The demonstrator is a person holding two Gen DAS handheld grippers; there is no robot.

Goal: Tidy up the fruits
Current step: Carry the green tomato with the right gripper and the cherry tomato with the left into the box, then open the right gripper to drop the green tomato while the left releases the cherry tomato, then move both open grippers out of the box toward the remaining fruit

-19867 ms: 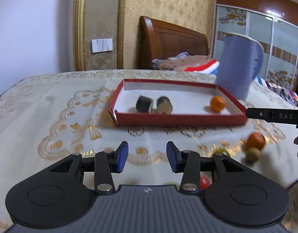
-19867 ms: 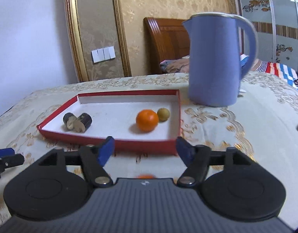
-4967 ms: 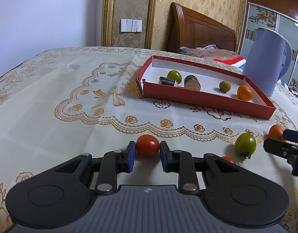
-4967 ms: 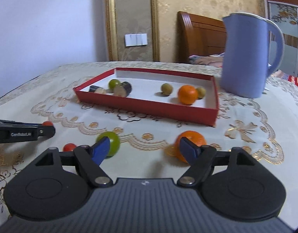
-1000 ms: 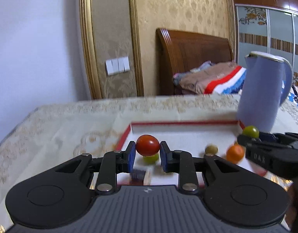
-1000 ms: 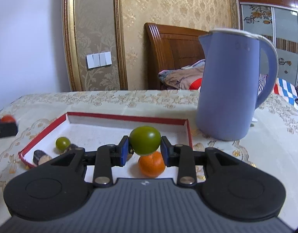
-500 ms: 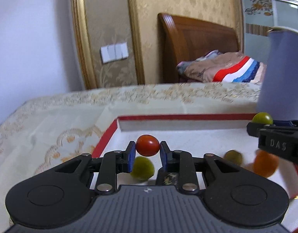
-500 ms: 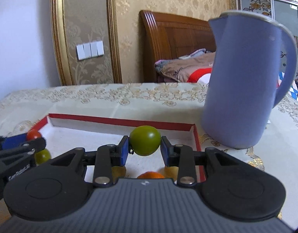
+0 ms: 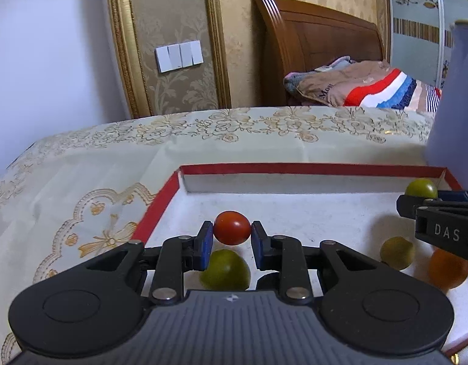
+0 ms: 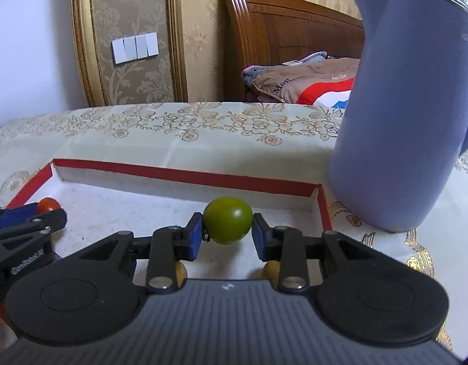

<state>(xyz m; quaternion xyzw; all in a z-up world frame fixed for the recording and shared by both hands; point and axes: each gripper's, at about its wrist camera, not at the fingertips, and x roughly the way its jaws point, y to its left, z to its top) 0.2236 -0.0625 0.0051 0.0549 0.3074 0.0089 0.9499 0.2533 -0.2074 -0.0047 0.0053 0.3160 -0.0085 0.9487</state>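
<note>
Both grippers have come lower over the red tray since half a second ago

Left gripper clamps one red tomato, right gripper one green tomato, both above the tray floor. Only the left view shows three loose fruits below: two green, one orange; the right view alone shows the whole blue kettle just beside the tray

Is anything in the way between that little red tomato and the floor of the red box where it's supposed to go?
Partly. The left gripper holds the red tomato above the red box, and a green fruit lies in the box just below and nearer the camera. The white floor farther in looks bare.
</note>
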